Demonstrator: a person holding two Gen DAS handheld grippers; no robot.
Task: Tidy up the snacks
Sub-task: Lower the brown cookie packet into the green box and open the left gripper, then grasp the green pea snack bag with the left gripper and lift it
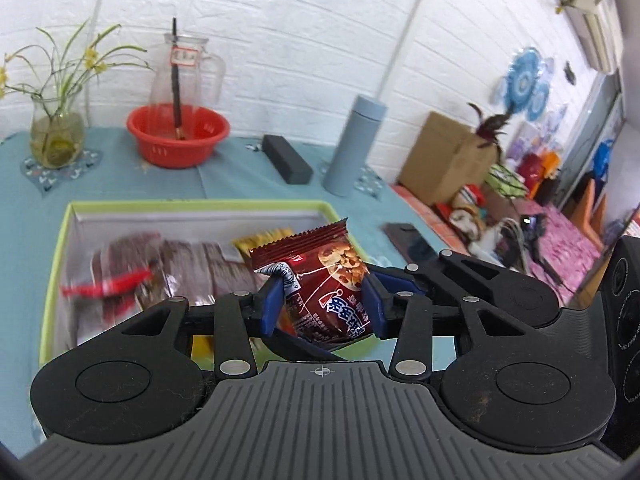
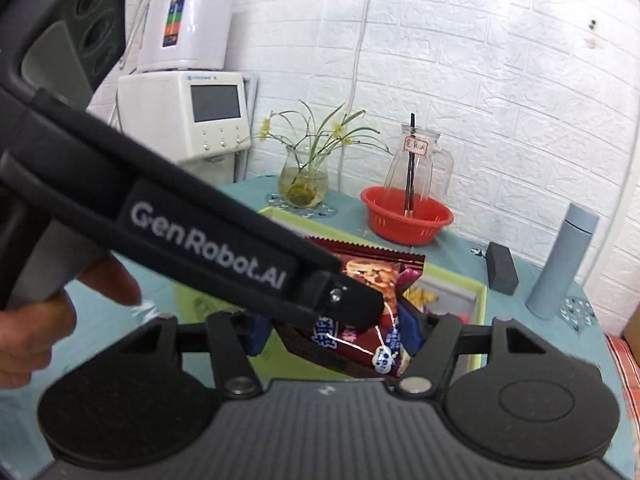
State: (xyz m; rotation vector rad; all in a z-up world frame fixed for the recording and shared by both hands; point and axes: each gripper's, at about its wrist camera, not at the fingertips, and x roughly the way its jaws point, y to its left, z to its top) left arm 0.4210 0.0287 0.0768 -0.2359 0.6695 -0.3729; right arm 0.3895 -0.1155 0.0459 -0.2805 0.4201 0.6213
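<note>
Left to right: glass vase of yellow flowers (image 1: 56, 136), red plastic basin (image 1: 178, 136), pale blue flask (image 1: 354, 146) — all at the back of the teal-clothed surface (image 1: 248, 180). Green-rimmed box (image 1: 56, 256) below holds brown snack packs. Left claw (image 1: 324, 304) pinches a dark red cookie packet (image 1: 320, 280) above the box. Right claw (image 2: 334, 330) — mostly hidden behind the left tool, looks closed on a red packet (image 2: 372, 350); grip partly unclear.
</note>
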